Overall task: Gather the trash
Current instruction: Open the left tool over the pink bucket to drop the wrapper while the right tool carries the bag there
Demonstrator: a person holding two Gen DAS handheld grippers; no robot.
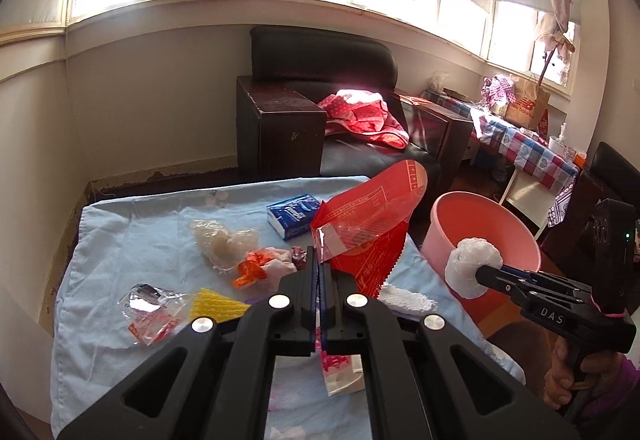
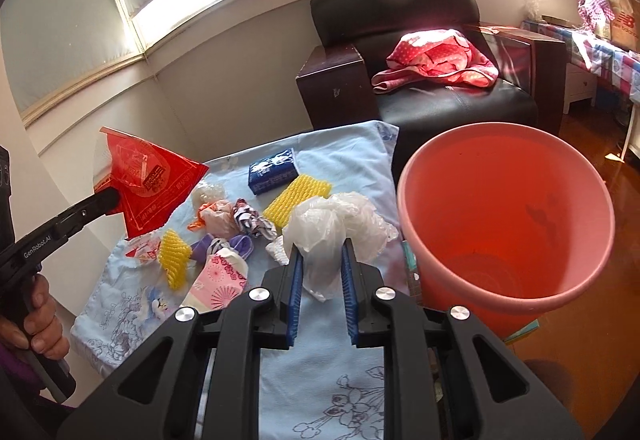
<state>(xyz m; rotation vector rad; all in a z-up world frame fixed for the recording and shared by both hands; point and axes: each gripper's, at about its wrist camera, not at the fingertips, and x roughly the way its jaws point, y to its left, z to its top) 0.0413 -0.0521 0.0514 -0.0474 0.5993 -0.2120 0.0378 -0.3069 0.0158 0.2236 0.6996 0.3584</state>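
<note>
**Both claws loaded, the bucket lies to the right**

Landmark: the pink bucket (image 2: 506, 218), standing off the right-hand edge of the table (image 2: 344, 164) with its mouth open and tilted toward the cameras; it looks empty inside.

Farthest left of the bucket, the left gripper (image 1: 318, 260) is pinched flat on a red plastic wrapper (image 1: 370, 216); the jaws meet with only the film between them; the wrapper fans upward and leans toward the bucket, its long axis running from the claw tip up and to the right; it hangs over the table, not yet over the rim.

Between that wrapper and the bucket, loose litter lies on the blue cloth: a crumpled clear bag (image 1: 222, 240), an orange scrap (image 1: 252, 268), yellow foam netting (image 2: 298, 200), a blue tissue pack (image 2: 274, 170).

Just left of the bucket, the right gripper (image 2: 320, 264) stands narrow, its blue pads pressing a crumpled white plastic bag (image 2: 332, 228); in the left wrist view the bag sits level with the rim's near edge.

Judgement: the right hand is the nearer; its drop calls for a short carry rightward over the rim; the left needs a longer sweep across the table.
</note>
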